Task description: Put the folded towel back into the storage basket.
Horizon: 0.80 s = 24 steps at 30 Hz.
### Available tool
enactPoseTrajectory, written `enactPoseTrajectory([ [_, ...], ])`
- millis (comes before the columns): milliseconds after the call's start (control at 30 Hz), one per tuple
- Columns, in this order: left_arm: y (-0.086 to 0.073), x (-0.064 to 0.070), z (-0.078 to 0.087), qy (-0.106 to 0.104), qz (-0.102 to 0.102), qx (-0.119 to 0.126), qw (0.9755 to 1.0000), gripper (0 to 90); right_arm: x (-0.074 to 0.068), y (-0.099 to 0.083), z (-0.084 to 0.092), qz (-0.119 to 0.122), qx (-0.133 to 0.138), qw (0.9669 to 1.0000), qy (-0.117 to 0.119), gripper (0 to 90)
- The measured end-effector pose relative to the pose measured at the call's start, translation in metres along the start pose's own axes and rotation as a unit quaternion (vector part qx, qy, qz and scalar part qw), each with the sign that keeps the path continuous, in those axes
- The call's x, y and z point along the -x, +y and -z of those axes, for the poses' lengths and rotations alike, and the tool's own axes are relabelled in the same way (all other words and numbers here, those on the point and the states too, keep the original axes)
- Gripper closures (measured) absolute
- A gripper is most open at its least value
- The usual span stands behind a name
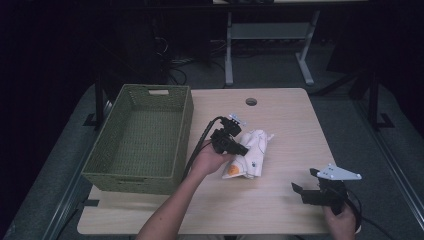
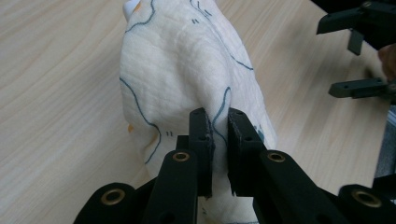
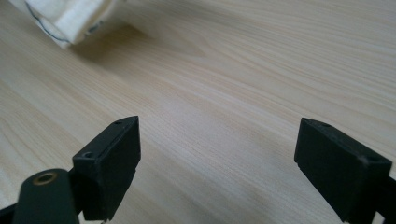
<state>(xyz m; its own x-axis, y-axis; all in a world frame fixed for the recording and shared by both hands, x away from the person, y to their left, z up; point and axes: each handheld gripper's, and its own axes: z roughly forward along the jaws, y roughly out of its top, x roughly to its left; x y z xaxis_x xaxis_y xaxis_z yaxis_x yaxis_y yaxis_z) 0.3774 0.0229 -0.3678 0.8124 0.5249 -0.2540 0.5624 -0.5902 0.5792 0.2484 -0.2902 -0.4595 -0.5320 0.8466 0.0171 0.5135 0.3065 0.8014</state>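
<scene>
The white muslin cloth with blue line print and an orange patch [image 1: 248, 156] lies just right of the green woven basket [image 1: 107, 176]. The left gripper [image 2: 219, 140] pinches a fold; lift clear before swinging over the rim. The right gripper [image 3: 217, 158] gapes empty. The cloth's underside stays hidden.

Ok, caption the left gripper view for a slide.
Left tongs pinch a fold of white printed cloth above the wooden table.
</scene>
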Motion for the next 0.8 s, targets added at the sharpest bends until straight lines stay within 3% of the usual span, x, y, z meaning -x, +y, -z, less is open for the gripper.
enactPoseTrajectory([
  [800, -0.018, -0.007, 0.075, 0.000, 0.007, 0.042, 0.9991, 82.4, 0.001, -0.002, -0.005, 0.002, -0.016, 0.9999, -0.006, 14.1],
])
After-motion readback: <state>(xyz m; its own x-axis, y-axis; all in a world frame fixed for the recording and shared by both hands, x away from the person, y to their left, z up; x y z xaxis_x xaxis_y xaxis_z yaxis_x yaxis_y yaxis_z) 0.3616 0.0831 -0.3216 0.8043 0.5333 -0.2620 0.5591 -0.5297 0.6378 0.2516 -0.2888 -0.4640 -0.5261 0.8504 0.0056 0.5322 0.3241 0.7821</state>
